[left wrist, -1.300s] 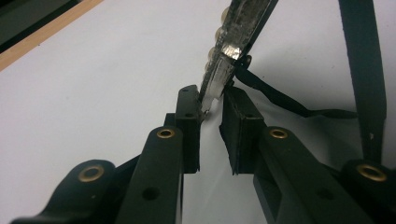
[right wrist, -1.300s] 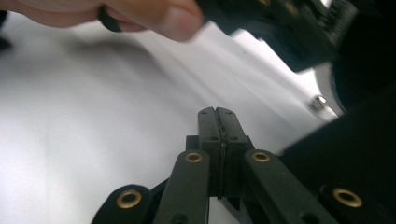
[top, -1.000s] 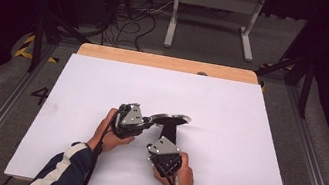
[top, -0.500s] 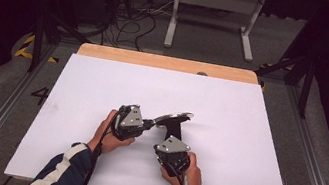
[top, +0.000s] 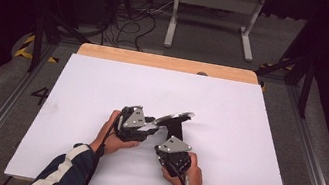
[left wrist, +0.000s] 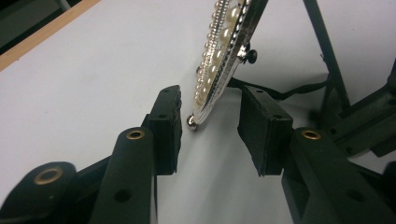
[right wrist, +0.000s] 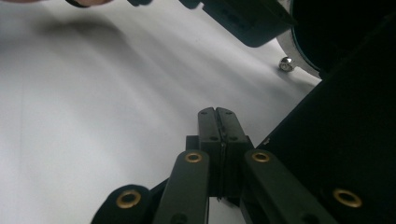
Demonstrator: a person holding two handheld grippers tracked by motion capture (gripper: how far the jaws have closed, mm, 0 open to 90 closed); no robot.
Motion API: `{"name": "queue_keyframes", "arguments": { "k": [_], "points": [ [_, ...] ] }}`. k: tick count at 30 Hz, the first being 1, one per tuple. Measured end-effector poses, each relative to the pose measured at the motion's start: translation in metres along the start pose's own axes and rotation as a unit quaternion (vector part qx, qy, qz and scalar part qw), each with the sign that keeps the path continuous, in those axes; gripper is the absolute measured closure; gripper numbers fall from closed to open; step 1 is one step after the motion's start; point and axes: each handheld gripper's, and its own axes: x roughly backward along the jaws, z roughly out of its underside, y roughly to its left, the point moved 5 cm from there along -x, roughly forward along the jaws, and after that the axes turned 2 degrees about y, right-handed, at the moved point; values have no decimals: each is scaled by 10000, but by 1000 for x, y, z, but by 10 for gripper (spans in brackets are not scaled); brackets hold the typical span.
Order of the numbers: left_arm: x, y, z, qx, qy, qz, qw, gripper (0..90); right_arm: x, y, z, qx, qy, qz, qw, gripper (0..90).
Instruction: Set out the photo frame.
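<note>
Pearl-rimmed frame (left wrist: 223,56): oval, silver edge set with pearls, standing tilted on white table (top: 246,136) just ahead of both hands, black easel leg (left wrist: 327,46) behind it
Left gripper (left wrist: 210,123): jaws parted and just been opening, frame's lower edge between the pads, neither pad pressing on it
Right gripper (right wrist: 217,114): jaws closed on nothing, resting low beside the frame's dark back
Small silver foot (left wrist: 191,121): on the tabletop, close to the left pad
Step in hand: likely letting go after standing the frame up
Next move: drawing left gripper straight back, pads clear of the pearls, so nothing tips; right gripper kept near as a guard
</note>
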Motion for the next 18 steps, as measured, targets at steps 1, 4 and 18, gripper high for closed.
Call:
{"name": "queue_keyframes", "arguments": {
  "k": [1, 4, 18],
  "points": [
    [-1, 0, -1, 19, -11, -20, 10000, 593, 0, 0, 0, -7, -3, -1, 10000, 900],
    [-3, -1, -1, 33, -15, -59, 10000, 595, 1, 0, 0, -21, -19, 20, 10000, 900],
    [-1, -3, -5, -128, -18, -118, 9998, 774, 4, -1, 2, -54, -20, 74, 10000, 900]
  ]
}}
